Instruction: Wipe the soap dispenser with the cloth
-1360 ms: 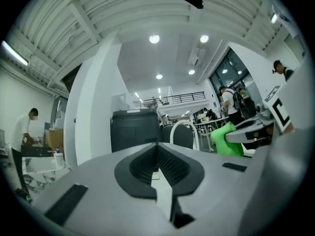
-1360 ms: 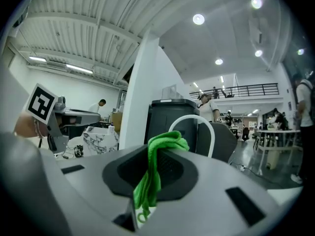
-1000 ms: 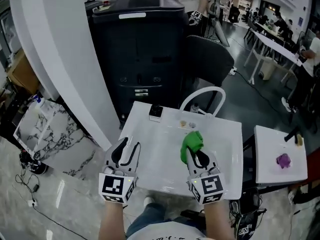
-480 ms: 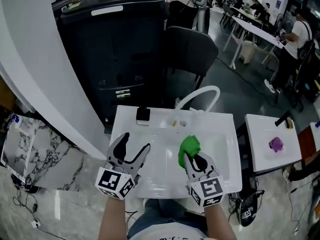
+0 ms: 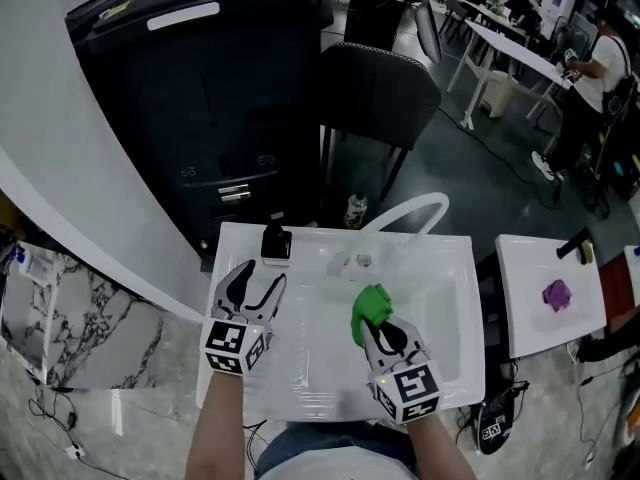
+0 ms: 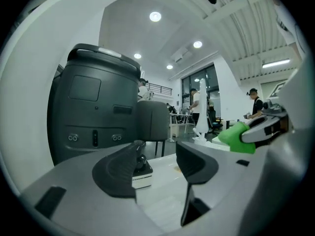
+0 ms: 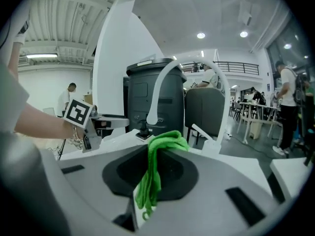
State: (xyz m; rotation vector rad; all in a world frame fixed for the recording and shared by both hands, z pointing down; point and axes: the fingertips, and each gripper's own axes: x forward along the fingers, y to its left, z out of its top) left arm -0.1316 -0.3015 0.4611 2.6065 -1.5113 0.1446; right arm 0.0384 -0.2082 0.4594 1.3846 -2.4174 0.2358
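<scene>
**white sink top: dispenser at the back-left corner, not gripped, not wiped yet**

soap dispenser (image 5: 276, 243) stands upright on the back-left corner of the sink top (image 5: 330, 398); small, dark pump over a pale base; left gripper (image 5: 262, 274) sits just short of it, jaws spread, and they have just been closing in a little from full width; nothing between them; in the left gripper view the dispenser (image 6: 140, 168) shows ahead, half hidden behind the left jaw, not centred in the gap.

right gripper (image 5: 380, 323) is over the basin, jaws pinched on the green cloth (image 5: 372, 306); cloth bunches above the tips and a tail hangs below in the right gripper view (image 7: 157, 166); well apart from the dispenser; white arched faucet (image 5: 410, 208) behind, dark bin (image 5: 200, 88) beyond the sink.

risks, as i read it:
- dispenser is off-centre to the left jaws; closing now could clip the base and tip or shove it off the corner
- it looks light and top-heavy; wiping one-handed likely knocks it over
- cloth is held by a narrow pinch; a hard wipe could pull it out
- the faucet arch could snag the hanging tail
</scene>
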